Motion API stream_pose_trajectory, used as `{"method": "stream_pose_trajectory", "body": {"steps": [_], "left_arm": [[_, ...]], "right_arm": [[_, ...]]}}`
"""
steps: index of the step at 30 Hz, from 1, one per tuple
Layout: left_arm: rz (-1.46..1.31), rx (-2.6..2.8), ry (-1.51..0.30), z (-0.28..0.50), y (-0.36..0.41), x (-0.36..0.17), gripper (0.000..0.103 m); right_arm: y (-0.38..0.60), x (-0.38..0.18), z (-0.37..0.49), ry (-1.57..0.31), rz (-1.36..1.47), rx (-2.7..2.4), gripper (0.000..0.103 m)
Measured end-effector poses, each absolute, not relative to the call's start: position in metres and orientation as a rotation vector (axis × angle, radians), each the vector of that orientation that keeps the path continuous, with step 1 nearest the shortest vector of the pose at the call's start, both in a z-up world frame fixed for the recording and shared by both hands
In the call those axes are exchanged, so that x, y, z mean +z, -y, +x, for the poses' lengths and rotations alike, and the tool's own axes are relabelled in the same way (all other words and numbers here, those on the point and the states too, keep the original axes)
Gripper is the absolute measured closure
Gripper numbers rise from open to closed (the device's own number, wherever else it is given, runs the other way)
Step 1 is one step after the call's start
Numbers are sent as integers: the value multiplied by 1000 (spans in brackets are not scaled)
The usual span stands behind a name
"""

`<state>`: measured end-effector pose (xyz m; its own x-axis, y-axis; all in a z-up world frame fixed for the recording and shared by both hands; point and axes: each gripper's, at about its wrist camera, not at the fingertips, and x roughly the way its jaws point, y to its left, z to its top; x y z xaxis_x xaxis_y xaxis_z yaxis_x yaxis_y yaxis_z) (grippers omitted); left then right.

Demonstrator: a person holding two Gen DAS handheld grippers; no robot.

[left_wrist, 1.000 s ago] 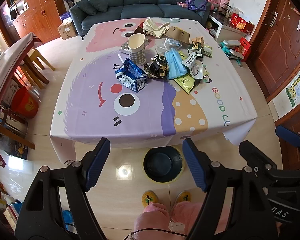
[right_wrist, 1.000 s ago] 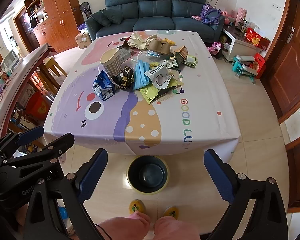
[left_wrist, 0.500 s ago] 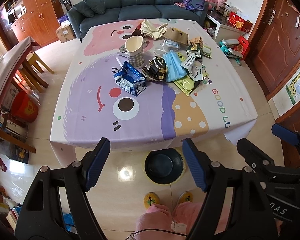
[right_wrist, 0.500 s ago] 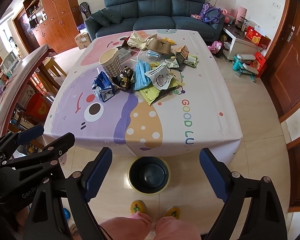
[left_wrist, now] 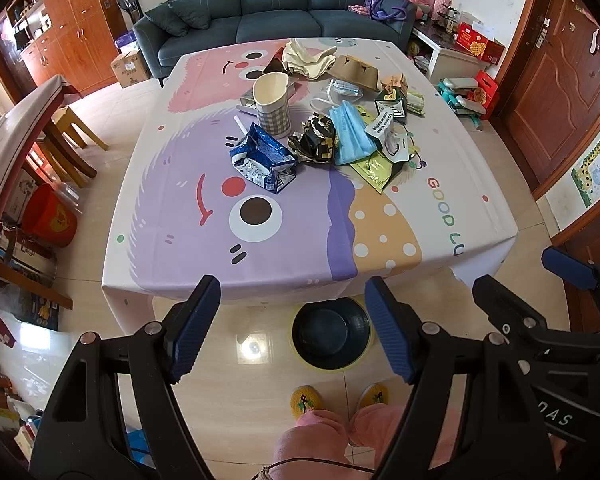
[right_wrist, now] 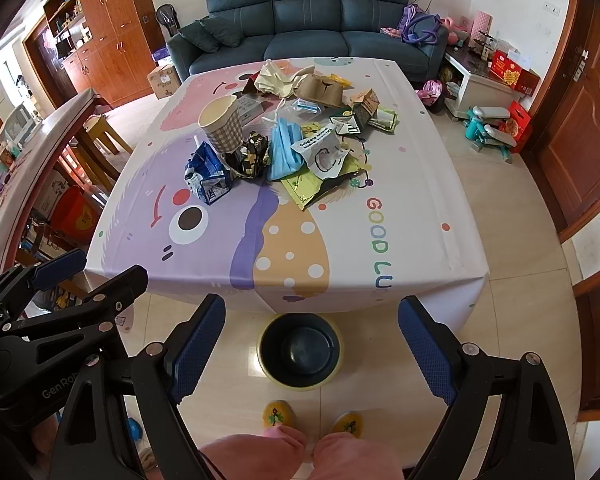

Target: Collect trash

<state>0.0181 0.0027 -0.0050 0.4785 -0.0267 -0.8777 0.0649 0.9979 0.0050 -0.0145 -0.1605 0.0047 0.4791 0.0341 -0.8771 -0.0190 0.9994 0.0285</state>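
Note:
Several pieces of trash lie in a heap on the far half of the table: a blue foil bag, a black-and-gold wrapper, blue face masks, a green packet and a checked paper cup. A dark bin stands on the floor by the table's near edge. My left gripper is open and empty, held above the floor short of the table. My right gripper is open too, over the bin; it shows the same heap, with the blue foil bag at its left.
A blue sofa stands behind the table. A wooden table and stools are at the left, a red bucket beside them. Doors line the right wall. A person's pink trouser legs and yellow slippers are below me.
Both grippers have edged slightly forward toward the table. The right gripper's fingers have narrowed a little. Nothing on the table has moved.

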Motion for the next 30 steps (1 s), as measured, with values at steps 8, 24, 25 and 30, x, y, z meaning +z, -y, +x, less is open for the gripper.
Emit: {"method": "stream_pose_trajectory", "body": {"steps": [8, 24, 25, 30], "left_arm": [[39, -55, -1070, 18, -2, -5, 30], [38, -66, -1061, 21, -4, -6, 30], [38, -68, -1060, 21, -5, -5, 30], [45, -88, -1049, 24, -4, -2, 30]], "right_arm": [[159, 5, -15, -1070, 16, 31, 13], [153, -1, -5, -1062, 15, 21, 14], [153, -1, -5, -1060, 16, 19, 14], [157, 1, -4, -1048, 30, 1, 14]]}}
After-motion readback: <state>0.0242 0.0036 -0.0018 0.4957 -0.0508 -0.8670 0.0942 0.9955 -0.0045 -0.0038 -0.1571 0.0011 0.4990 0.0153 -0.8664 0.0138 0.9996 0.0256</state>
